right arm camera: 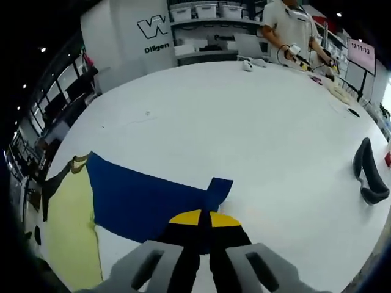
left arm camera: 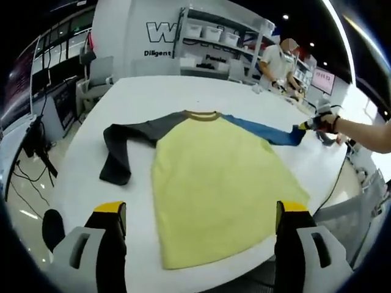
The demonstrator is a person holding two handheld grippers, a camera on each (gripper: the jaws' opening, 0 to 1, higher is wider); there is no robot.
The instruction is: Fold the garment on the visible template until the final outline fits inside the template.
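Note:
A long-sleeved shirt lies flat on the white table [left arm camera: 153,91], with a yellow body [left arm camera: 214,183], an olive collar [left arm camera: 202,115], a dark grey sleeve [left arm camera: 122,146] bent downward on the left and a blue sleeve [left arm camera: 263,129] stretched to the right. My left gripper [left arm camera: 201,209] is open wide over the shirt's lower hem, holding nothing. My right gripper [left arm camera: 314,123], held in a hand, is shut on the blue sleeve's cuff. In the right gripper view the blue sleeve [right arm camera: 140,192] runs from the yellow body [right arm camera: 70,232] to my right gripper [right arm camera: 204,218], whose yellow-tipped jaws are closed on the cuff.
A curved black object [right arm camera: 368,172] lies near the table's right edge. A person [right arm camera: 287,24] works at the far side beside shelves [left arm camera: 214,36] with bins. Office chairs [left arm camera: 91,79] and cables stand off the left edge. Small items lie at the table's far corner [right arm camera: 330,82].

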